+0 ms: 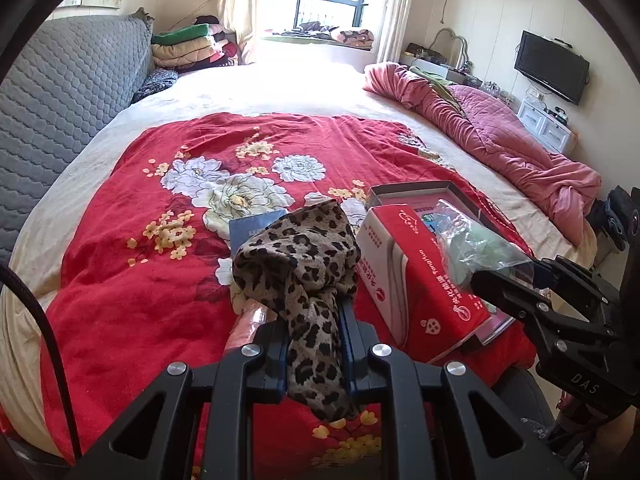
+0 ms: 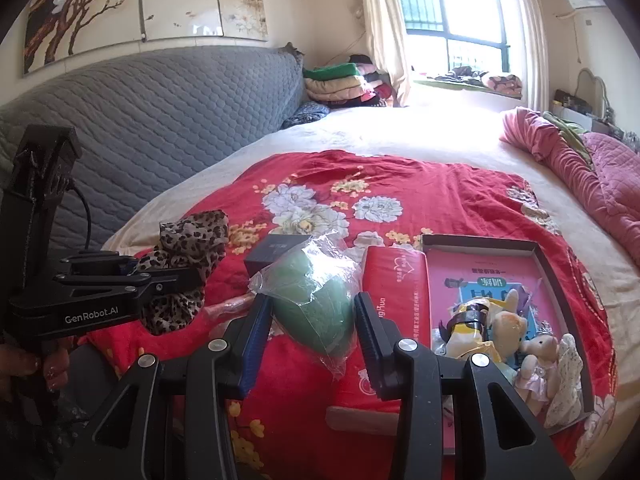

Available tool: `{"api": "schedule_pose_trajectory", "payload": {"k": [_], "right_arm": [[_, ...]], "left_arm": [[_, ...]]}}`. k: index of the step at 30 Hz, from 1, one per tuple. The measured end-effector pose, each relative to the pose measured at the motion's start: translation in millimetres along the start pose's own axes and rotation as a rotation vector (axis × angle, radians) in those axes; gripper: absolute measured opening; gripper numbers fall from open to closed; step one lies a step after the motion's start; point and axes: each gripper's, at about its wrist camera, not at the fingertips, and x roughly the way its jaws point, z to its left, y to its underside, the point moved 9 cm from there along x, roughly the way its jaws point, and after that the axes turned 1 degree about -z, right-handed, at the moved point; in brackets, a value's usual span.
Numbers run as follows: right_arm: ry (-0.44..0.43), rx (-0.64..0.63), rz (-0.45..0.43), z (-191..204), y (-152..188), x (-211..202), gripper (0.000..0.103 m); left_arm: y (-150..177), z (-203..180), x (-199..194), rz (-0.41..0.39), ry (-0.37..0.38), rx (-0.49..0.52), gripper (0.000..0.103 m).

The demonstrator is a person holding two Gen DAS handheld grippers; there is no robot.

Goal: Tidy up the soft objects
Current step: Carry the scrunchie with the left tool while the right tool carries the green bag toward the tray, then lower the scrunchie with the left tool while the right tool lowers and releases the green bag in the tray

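My left gripper (image 1: 314, 344) is shut on a leopard-print scarf (image 1: 298, 256) and holds it above the red floral blanket (image 1: 132, 272); the scarf also shows in the right wrist view (image 2: 188, 248). My right gripper (image 2: 310, 320) is shut on a green soft item in a clear plastic bag (image 2: 316, 304), held above the blanket beside a red box (image 2: 394, 276). In the left wrist view the bag (image 1: 476, 248) sits over the red box (image 1: 416, 280). Small plush toys (image 2: 520, 340) lie in an open shallow box (image 2: 552, 264) at the right.
A small dark box (image 2: 276, 254) lies on the blanket behind the bag. A pink quilt (image 1: 500, 140) is bunched along the bed's right side. A grey padded headboard (image 1: 60, 100) stands at the left. Folded blankets (image 1: 188, 48) are stacked near the window.
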Motion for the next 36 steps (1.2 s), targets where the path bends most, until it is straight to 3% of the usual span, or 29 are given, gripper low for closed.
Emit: {"api": "schedule_pose_trajectory", "payload": {"k": [11,20,36], "right_arm": [[0.127,0.173,-0.094,-81.1,-1.2,-40.3,0.043],[0.256,0.321,-0.129,-161.6,22.8,-75.9,0.043],[0.266,0.438,-0.065,-204.6,60.0,-68.7,0.044]], "left_arm": [[-18.9,-86.6,18.8,0.022,0.103,0.119,0.021],[-21.5,-156.3,51.8,0.087,0.197,0.197,0.021],[-25.5,-235.3,125.5,0.23,0.29,0.269,0.021]]}}
